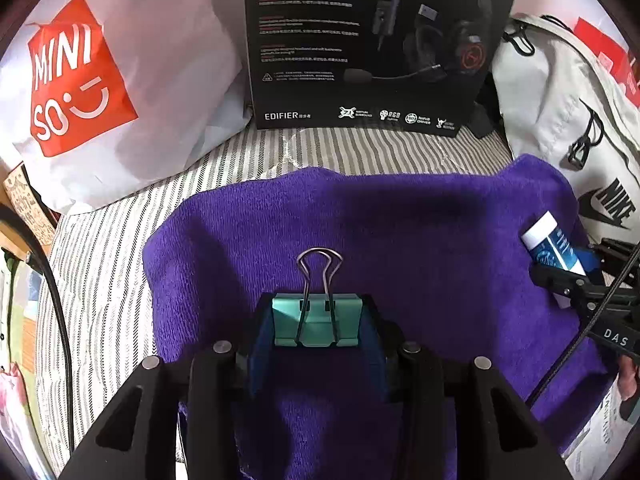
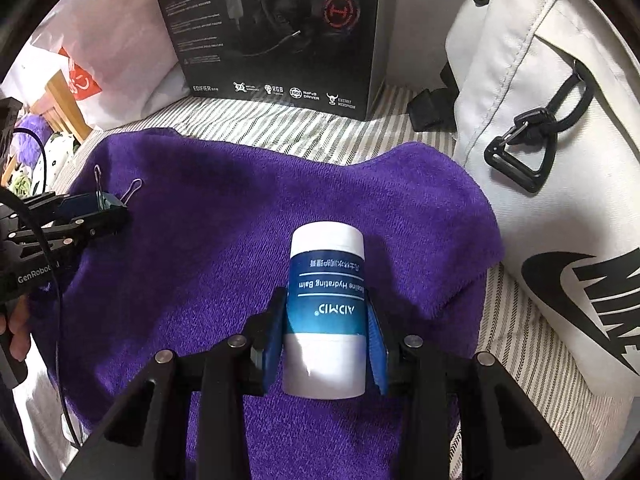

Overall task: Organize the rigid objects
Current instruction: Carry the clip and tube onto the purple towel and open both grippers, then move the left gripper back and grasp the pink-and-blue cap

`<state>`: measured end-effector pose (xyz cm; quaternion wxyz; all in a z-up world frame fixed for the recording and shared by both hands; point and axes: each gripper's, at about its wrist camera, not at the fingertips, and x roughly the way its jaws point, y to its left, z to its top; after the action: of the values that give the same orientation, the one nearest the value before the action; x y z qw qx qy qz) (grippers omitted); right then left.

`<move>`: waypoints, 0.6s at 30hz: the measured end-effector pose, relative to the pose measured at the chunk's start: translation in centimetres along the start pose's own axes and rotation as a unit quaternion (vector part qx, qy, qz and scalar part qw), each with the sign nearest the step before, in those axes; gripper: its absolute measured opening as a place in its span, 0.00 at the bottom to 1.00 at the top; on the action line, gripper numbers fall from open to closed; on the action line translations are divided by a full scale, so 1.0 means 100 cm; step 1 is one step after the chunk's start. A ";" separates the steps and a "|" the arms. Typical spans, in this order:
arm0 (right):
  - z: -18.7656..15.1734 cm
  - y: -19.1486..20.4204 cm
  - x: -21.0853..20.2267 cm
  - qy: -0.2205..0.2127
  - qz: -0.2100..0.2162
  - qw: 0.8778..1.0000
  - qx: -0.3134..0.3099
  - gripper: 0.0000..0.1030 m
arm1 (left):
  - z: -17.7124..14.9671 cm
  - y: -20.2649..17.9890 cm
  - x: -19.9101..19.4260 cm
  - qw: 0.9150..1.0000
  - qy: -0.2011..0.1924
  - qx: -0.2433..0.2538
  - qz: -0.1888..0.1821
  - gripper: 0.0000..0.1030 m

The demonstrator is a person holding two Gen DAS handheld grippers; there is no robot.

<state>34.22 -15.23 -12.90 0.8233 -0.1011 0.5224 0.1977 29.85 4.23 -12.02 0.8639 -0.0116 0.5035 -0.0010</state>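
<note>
My left gripper [image 1: 316,320] is shut on a teal binder clip [image 1: 316,322] with wire handles, held just above a purple towel [image 1: 400,240]. My right gripper [image 2: 326,320] is shut on a white and blue balm tube [image 2: 326,300], also over the purple towel [image 2: 240,220]. In the left wrist view the balm tube [image 1: 554,244] and the right gripper [image 1: 572,280] show at the right edge. In the right wrist view the left gripper [image 2: 104,208] with the clip [image 2: 105,199] shows at the left edge.
A black Edifier headset box [image 1: 372,40] stands behind the towel on a striped sheet [image 1: 120,220]. A white Miniso bag [image 1: 120,80] lies at the back left. A white Nike bag [image 2: 540,140] stands to the right. A black cable [image 1: 56,300] runs along the left.
</note>
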 end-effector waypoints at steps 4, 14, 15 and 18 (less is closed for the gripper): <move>-0.008 -0.003 -0.005 0.003 0.007 1.000 0.008 0.47 | -0.004 -0.001 -0.002 1.000 0.001 -0.001 -0.003 0.45; -0.036 -0.003 -0.033 0.007 0.005 0.999 0.036 0.49 | -0.023 -0.009 -0.015 1.000 0.010 -0.005 0.000 0.63; -0.040 -0.003 -0.037 0.005 0.005 0.999 0.037 0.49 | -0.025 -0.008 -0.019 1.000 0.011 -0.009 -0.007 0.63; -0.052 -0.001 -0.053 -0.002 0.001 0.999 0.047 0.53 | -0.035 -0.007 -0.038 1.000 -0.003 -0.013 -0.007 0.63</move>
<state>28.06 -18.43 -10.38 0.8281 -0.0615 0.5294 0.1739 24.92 3.47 -10.44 0.8650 -0.0265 0.5011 0.0000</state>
